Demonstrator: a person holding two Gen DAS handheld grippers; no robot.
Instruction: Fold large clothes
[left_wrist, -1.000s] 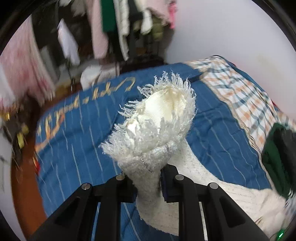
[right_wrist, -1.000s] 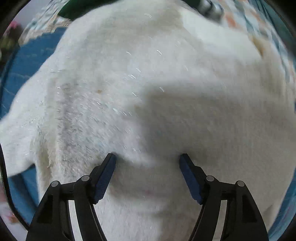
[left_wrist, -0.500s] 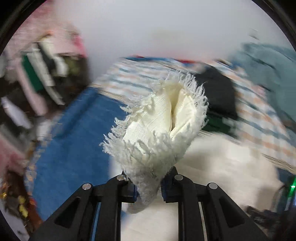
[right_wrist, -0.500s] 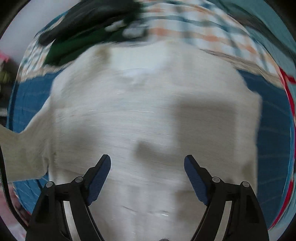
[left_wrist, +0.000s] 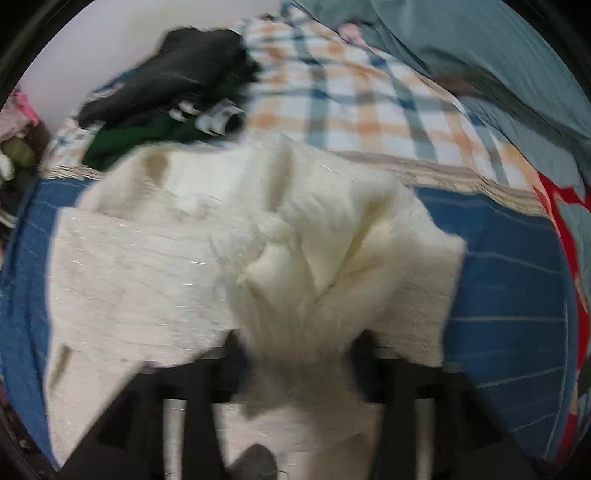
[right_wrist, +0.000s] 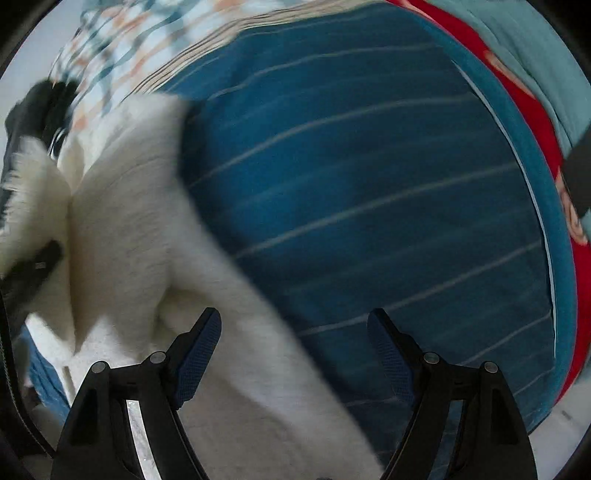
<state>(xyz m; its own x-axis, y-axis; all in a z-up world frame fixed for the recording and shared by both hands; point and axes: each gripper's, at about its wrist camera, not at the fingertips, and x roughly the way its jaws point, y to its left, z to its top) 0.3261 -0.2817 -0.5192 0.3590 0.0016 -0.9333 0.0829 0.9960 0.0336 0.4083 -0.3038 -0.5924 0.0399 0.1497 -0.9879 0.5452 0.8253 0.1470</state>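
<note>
My left gripper (left_wrist: 299, 347) pinches a bunch of the soft white fringed woven garment (left_wrist: 155, 273), lying mid-bed on the blue striped bed cover (right_wrist: 369, 184). My right gripper (right_wrist: 295, 343) is wide open, empty. The garment seems light, floppy; I would grip its edge.

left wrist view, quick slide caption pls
Left gripper clamps a bunch of the white fringed garment above the blue striped bedspread.

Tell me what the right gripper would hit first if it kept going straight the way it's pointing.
Most likely the blue striped bedspread, which fills the view ahead of the open right gripper. The edge of the white garment runs just left of that line, near the left finger, so it might brush that first; depth is unclear.
</note>
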